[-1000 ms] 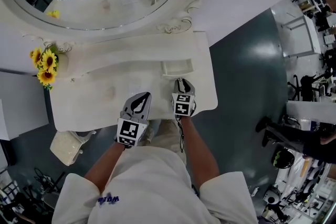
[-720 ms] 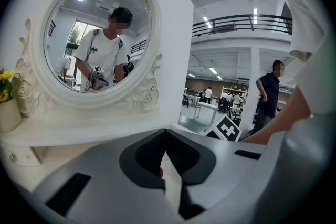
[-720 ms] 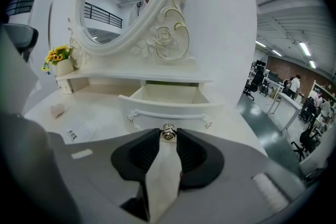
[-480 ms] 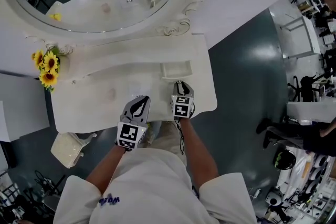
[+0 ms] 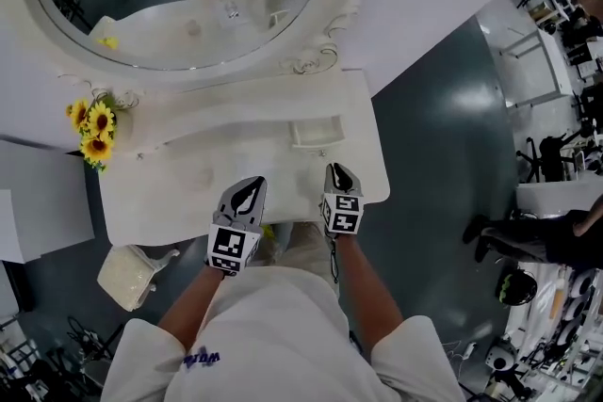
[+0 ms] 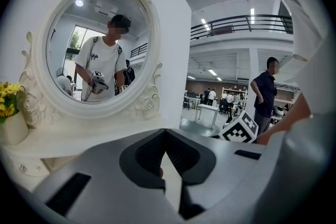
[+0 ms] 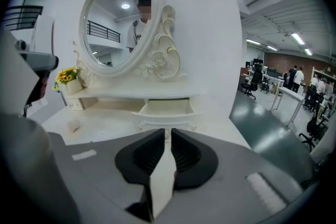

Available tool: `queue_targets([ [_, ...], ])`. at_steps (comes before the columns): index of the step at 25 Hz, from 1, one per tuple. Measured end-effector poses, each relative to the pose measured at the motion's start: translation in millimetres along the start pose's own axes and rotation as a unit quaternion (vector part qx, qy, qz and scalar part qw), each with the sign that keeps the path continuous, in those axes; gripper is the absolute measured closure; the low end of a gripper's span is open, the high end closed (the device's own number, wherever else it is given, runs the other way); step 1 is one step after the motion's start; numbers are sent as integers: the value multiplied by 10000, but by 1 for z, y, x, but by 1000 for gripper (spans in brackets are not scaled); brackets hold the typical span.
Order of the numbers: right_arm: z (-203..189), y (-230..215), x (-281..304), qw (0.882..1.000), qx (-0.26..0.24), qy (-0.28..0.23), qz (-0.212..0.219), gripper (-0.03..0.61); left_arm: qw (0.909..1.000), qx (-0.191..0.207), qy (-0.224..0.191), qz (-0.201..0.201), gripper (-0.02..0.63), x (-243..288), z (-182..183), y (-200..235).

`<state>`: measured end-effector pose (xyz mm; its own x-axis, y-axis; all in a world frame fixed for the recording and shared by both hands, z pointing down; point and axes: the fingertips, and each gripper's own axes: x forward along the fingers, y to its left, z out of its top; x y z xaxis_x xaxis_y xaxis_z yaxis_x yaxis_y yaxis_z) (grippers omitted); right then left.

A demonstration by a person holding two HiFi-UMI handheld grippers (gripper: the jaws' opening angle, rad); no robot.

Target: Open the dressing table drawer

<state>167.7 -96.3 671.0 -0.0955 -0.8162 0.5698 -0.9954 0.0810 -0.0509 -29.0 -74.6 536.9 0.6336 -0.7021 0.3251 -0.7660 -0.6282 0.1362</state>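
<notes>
Now the right gripper's (image 7: 165,131) jaws stand nearly together, with only a thin slit left between them and nothing caught in it; they have just been closing, and on no object. Just beyond their tips, in the right gripper view, what looks like the small knob (image 7: 168,134) on the drawer's front shows through that slit, clear of both pads. The drawer (image 7: 167,107) itself stands pulled out from under the low shelf below the mirror (image 5: 141,5), its pale inside open to view and seemingly empty. A second ago the head view had these tips right at the drawer front; now the gripper sits back toward the person, over the front edge of the bench (image 5: 179,179) and apart from the drawer, which is as far out as it was then. That reads as a release followed by a retreat, so the opening looks done and nothing more seems called for but to clear the hand away. The left gripper (image 6: 165,131) has its jaws together, tips touching and holding nothing, and it hovers over the bench's near edge, beside the right one and well short of the drawer.
</notes>
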Motion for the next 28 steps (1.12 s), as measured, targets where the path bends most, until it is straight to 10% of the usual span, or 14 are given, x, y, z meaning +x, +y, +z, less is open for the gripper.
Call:
queue_targets([
  [17, 87, -15, -174, 9861, 940, -1367, -78, 568, 9982, 210, -543, -147, 606, -43, 62, -4],
  [28, 121, -5, -201, 9843, 504, -1691, -72, 568, 9967, 321, -750, 50, 606, -59, 82, 6],
])
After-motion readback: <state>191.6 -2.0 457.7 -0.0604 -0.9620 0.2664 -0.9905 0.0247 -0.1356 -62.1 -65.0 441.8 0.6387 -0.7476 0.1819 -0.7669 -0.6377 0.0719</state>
